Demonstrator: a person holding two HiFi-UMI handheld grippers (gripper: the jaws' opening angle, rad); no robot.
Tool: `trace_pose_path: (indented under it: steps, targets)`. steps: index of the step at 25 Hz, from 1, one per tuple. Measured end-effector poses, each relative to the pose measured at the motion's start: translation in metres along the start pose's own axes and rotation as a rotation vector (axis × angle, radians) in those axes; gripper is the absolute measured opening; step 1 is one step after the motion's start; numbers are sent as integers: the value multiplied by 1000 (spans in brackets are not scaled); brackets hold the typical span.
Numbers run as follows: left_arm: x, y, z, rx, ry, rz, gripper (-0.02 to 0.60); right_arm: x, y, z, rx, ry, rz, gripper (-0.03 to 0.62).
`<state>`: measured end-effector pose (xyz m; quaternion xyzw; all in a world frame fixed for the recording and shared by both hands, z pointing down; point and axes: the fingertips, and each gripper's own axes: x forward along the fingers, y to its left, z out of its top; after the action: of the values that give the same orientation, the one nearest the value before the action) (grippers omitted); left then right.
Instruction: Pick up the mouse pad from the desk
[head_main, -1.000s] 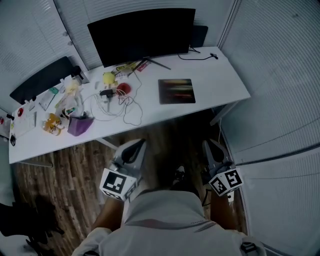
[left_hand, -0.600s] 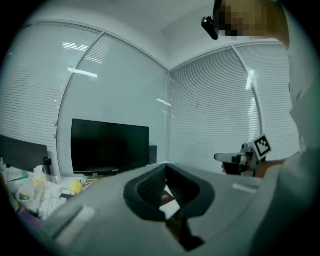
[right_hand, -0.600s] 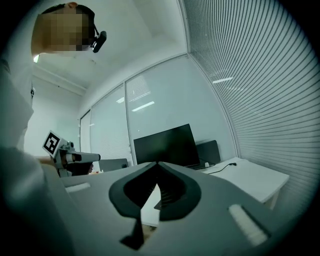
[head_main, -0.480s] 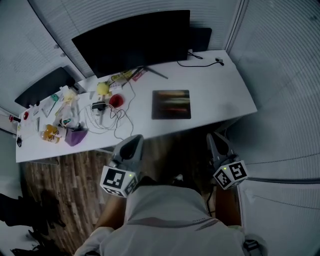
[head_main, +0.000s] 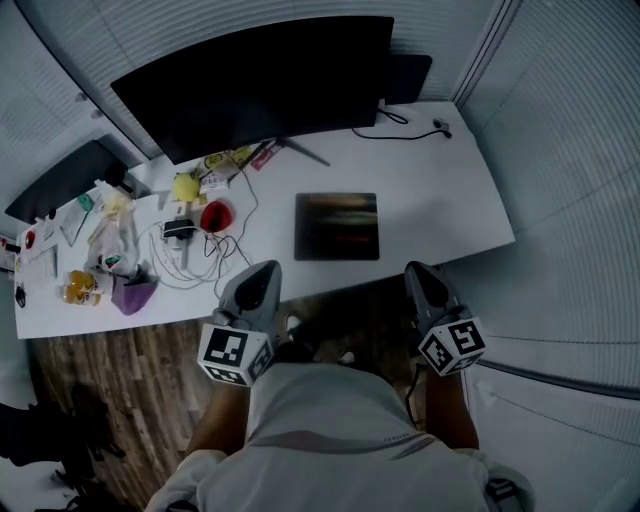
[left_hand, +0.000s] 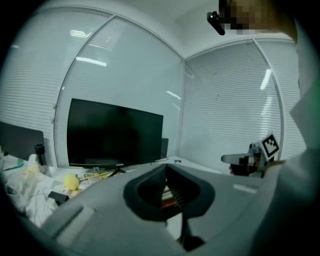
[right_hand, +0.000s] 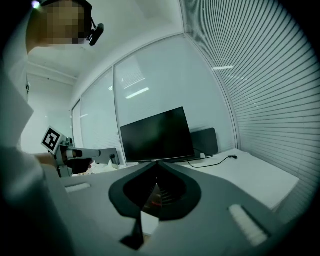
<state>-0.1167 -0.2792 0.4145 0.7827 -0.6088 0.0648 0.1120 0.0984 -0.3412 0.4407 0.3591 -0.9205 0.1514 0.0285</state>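
The dark mouse pad (head_main: 337, 226) lies flat on the white desk (head_main: 440, 200), in front of the monitor and close to the front edge. My left gripper (head_main: 264, 269) is shut and empty, its tip just over the desk's front edge, left of the pad. My right gripper (head_main: 416, 269) is also shut and empty, at the front edge right of the pad. Neither touches the pad. In the left gripper view the pad (left_hand: 170, 195) shows through the cut-out of the closed jaws. The right gripper view shows the mouse pad (right_hand: 152, 196) the same way.
A wide black monitor (head_main: 250, 85) stands at the back of the desk. Left of the pad lie tangled white cables (head_main: 190, 255), a red object (head_main: 215, 215), a yellow toy (head_main: 184, 186) and a purple cup (head_main: 132, 295). A black cable (head_main: 405, 128) runs at the back right. Blinds close the right side.
Both grippers have moved forward from over the wooden floor to the desk's front edge, either side of the pad. The desk and pad now sit closer in the head view.
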Motion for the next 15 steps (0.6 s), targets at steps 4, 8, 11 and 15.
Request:
trace_pose_path:
  steps: [4, 8, 11, 15]
  targets:
    - [39, 49, -6, -11, 43, -20, 2, 60, -5, 2, -6, 58, -39, 4]
    - [73, 90, -17, -29, 84, -63, 2, 112, -12, 1, -13, 90, -90, 4]
    - [95, 106, -30, -36, 130, -79, 3, 140, -23, -10, -25, 140, -130, 5]
    - [124, 118, -48, -66, 182, -59, 3, 170, -47, -39, -10, 252, -163, 5]
